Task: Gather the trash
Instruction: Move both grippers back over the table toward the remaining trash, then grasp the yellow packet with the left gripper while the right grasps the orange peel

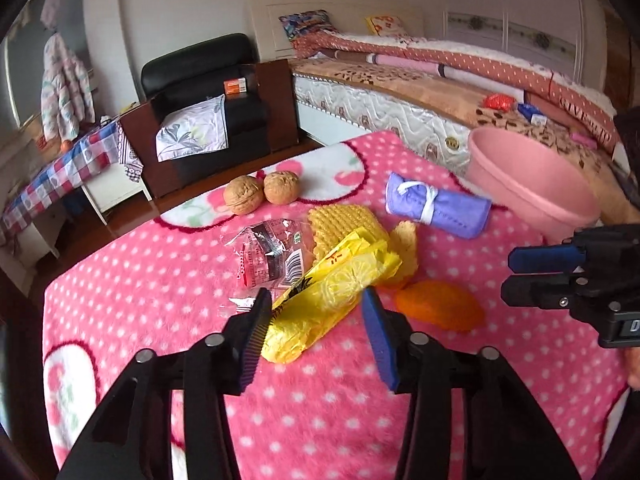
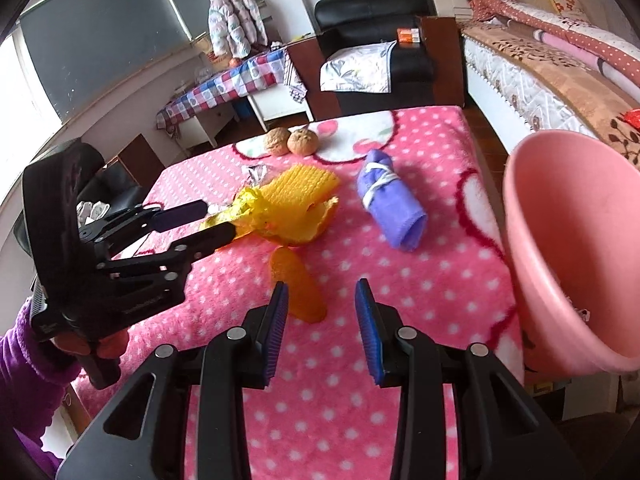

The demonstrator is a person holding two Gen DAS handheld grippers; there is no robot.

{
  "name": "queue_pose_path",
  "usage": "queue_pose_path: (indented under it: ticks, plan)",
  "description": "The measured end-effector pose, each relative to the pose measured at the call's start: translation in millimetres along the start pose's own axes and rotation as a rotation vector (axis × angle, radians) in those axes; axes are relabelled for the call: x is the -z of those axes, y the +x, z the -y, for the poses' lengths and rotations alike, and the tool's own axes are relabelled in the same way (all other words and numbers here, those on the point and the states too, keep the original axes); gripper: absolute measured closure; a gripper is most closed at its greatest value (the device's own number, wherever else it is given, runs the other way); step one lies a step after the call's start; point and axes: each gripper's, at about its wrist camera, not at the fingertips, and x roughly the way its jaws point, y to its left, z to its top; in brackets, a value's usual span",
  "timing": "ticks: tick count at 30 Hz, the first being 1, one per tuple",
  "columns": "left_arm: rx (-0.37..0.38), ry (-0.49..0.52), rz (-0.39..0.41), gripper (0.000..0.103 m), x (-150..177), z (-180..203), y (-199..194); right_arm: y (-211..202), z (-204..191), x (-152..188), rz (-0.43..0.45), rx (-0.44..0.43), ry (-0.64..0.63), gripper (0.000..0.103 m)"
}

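The left gripper (image 1: pixel 316 300) straddles the near end of the yellow wrapper (image 1: pixel 332 292) on the pink blanket (image 1: pixel 160 292), jaws spread and pads not visibly pressing, apparently positioned to pinch it. The right gripper (image 2: pixel 322 292) hovers parted and empty near the orange peel (image 2: pixel 300 284). The pink basin (image 2: pixel 572 240), at the blanket's edge, presumably receives the trash.
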Motion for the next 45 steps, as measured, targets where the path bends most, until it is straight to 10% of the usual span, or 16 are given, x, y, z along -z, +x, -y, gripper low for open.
queue_pose_path:
  ticks: [4, 11, 45]
  plan:
    - [0.002, 0.009, -0.022, 0.085, 3.3, -4.1, 6.7, 11.5, -9.3, -4.1, -0.032, -0.005, -0.029, 0.068]
    - [0.083, -0.131, 0.000, 0.095, 4.7, -26.3, -17.3, 26.8, -23.5, -8.8, -0.055, -0.001, -0.070, 0.068]
    - [0.134, -0.227, 0.061, 0.096, -27.8, 15.2, -50.0, -42.8, 30.0, -9.9, 0.145, 0.073, 0.037, 0.079]
